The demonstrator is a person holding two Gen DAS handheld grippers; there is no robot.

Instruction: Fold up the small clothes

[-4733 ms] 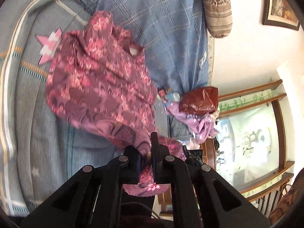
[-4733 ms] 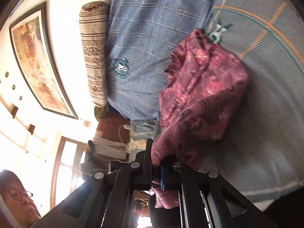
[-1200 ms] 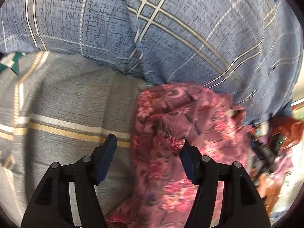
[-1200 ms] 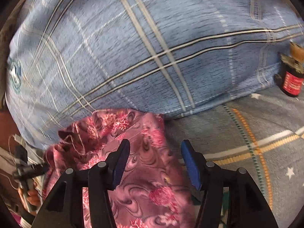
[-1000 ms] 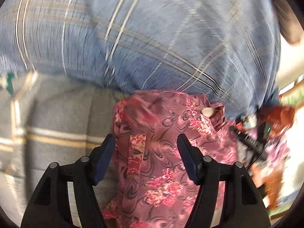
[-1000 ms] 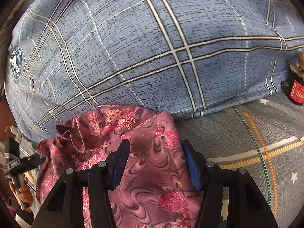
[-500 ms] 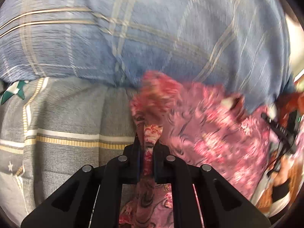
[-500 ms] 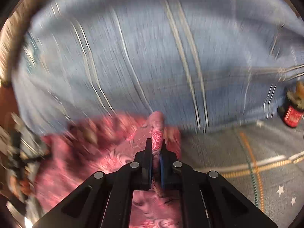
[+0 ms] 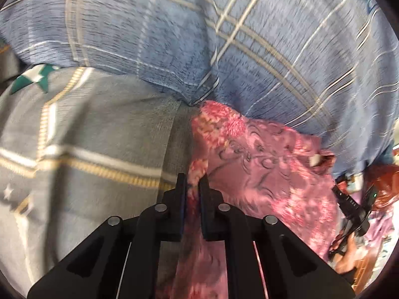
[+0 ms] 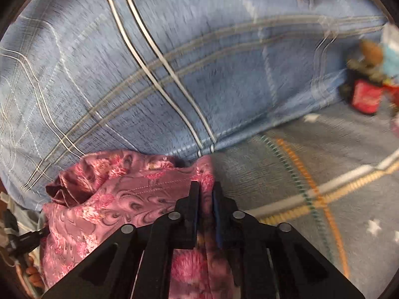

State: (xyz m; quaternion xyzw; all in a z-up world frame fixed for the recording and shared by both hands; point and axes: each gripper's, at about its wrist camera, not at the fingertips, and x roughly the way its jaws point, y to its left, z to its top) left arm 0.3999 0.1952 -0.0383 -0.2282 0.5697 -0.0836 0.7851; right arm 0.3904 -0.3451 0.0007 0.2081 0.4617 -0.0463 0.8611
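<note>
A pink floral garment (image 9: 261, 169) lies crumpled on the grey striped bedspread (image 9: 99, 137), up against a blue checked cushion (image 9: 224, 37). My left gripper (image 9: 191, 182) is shut on the garment's left edge, with cloth pinched between the pads. In the right wrist view the same garment (image 10: 119, 199) spreads to the left, and my right gripper (image 10: 205, 186) grips its right corner. Its jaws are opening slightly, with the cloth still pressed between them. The picture is blurred by motion.
The blue checked cushion (image 10: 174, 62) bulges right behind the garment. A red-labelled jar (image 10: 365, 99) stands on the bedspread (image 10: 299, 174) at the far right. A black device (image 9: 351, 204) and other clutter lie past the garment at the bed's edge.
Both grippers stood open over the garment a second ago, then closed on its two edges. The left has since sunk lower with the cloth.
</note>
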